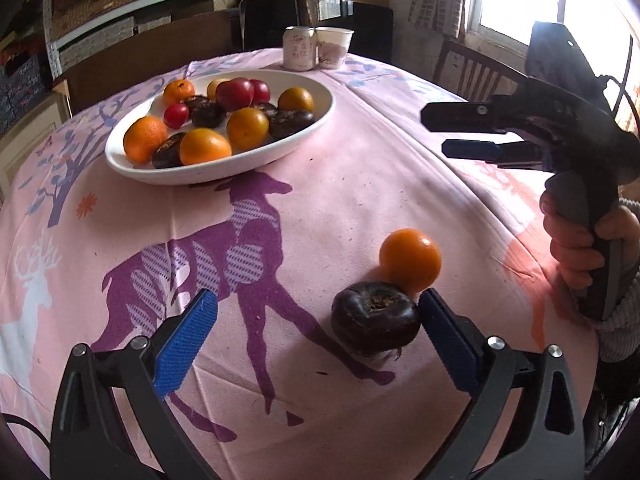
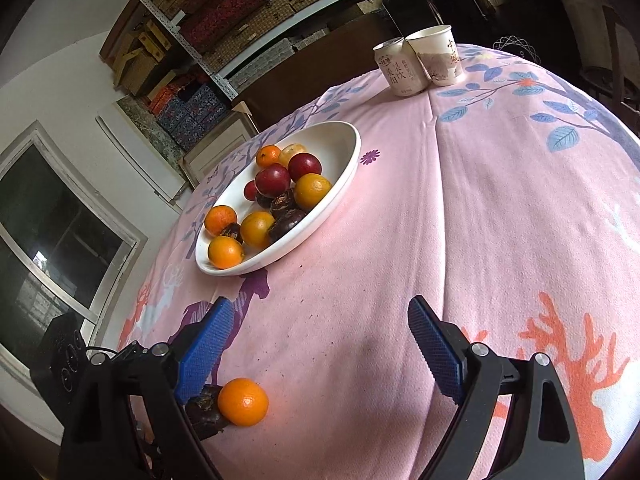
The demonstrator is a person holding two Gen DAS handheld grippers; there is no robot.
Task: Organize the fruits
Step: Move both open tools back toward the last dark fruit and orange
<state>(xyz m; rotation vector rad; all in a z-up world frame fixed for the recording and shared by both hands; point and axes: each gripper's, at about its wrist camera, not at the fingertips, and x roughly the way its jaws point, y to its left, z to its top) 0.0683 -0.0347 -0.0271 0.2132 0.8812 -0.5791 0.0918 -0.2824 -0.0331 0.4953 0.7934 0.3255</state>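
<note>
We see 2 loose fruits on the bench, touching: an orange (image 1: 410, 261) and a dark water chestnut (image 1: 375, 317), well apart from the bowl (image 1: 224, 168). Left tongs (image 1: 316, 340) and right tongs (image 2: 316, 350) both stand released. The chestnut probably handles firm and light; we would grip across its flat sides.

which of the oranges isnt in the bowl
The orange lying on the pink tablecloth, touching the dark fruit near the left tongs. All the other oranges sit in the white bowl.
</note>
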